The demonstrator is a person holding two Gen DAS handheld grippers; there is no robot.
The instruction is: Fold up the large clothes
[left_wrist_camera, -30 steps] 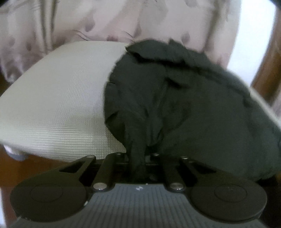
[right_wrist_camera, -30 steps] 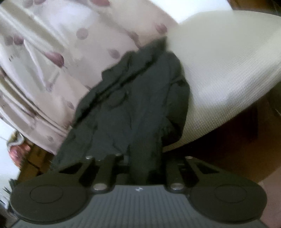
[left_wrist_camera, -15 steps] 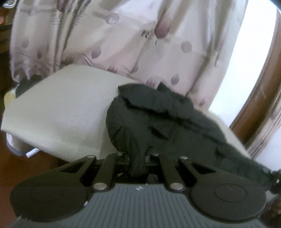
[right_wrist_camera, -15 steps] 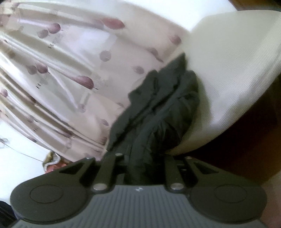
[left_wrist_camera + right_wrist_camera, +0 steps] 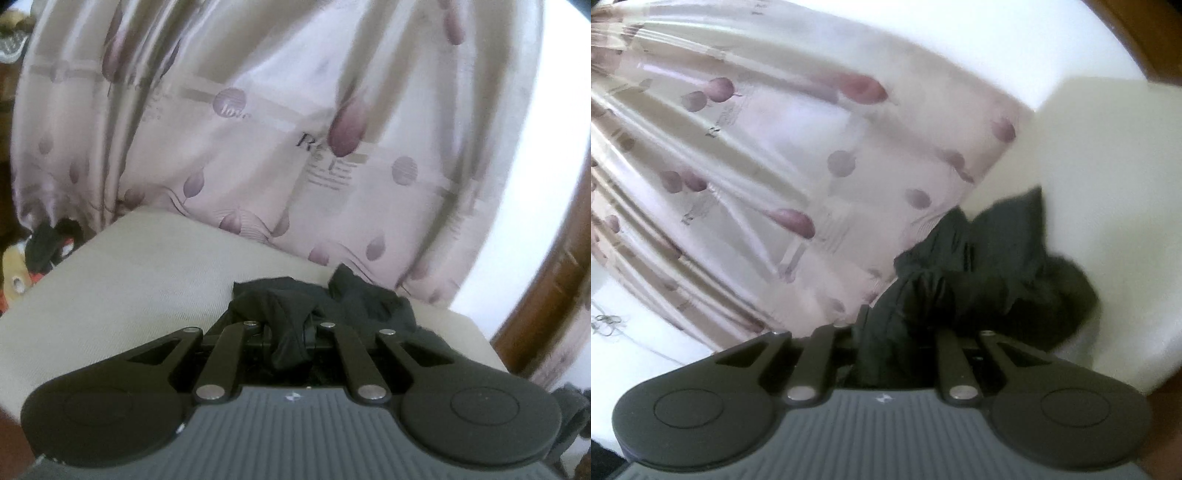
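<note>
**Both my grippers clamp a bunched black garment over a cream cushion**

In the left wrist view, my left gripper sits at the bottom centre of the frame, its two fingers pinched tight on a fold of the black garment. The cloth bulges out between the fingers and spreads in a crumpled heap just above them, lying on a cream woven cushion that fills the middle left. Behind it, across the whole upper frame, hangs a pale pink curtain printed with purple drops and some lettering. A brown wooden frame curves down the right edge. A blurred toy-like shape shows at the far left edge.

In the right wrist view, my right gripper is at the bottom centre, also closed on the black garment, which rises from the fingers to the centre right. The cream woven cushion occupies the right side; the pale pink curtain covers the left and upper centre.
</note>
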